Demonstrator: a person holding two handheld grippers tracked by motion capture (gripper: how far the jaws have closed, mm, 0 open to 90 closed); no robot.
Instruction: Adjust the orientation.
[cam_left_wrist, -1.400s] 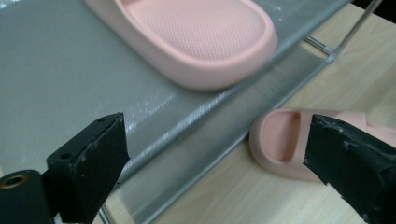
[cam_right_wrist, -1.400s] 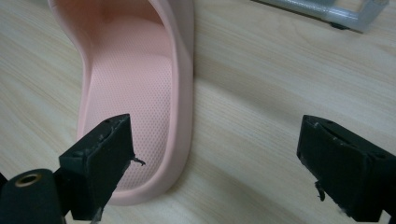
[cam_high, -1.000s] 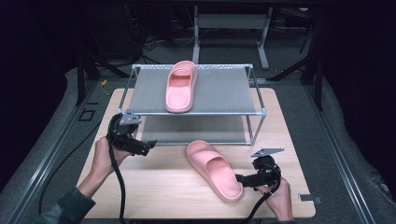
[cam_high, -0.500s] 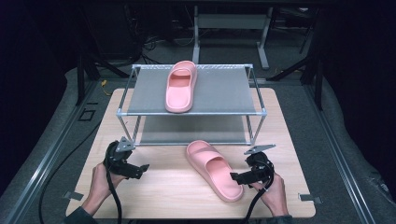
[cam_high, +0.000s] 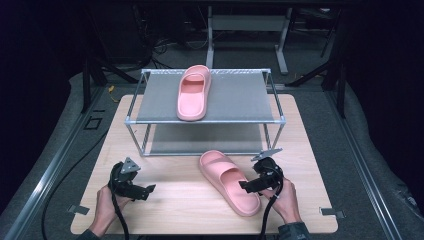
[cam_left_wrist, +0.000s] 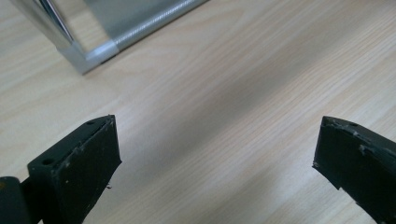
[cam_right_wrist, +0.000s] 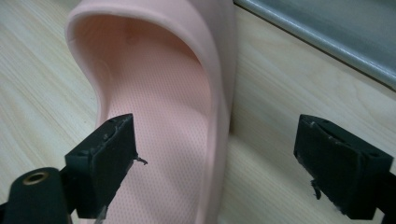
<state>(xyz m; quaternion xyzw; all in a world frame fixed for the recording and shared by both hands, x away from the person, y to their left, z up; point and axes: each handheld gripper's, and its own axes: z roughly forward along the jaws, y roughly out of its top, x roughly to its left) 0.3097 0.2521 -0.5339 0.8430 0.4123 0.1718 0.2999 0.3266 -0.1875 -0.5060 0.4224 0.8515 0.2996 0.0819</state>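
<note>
I see a second pink slipper lying on the top shelf of the metal rack. The rack stands on the wooden table.

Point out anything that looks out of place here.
One pink rubber slipper sits on the grey two-tier rack, but its mate lies askew on the wooden table, beside the open right gripper.
</note>
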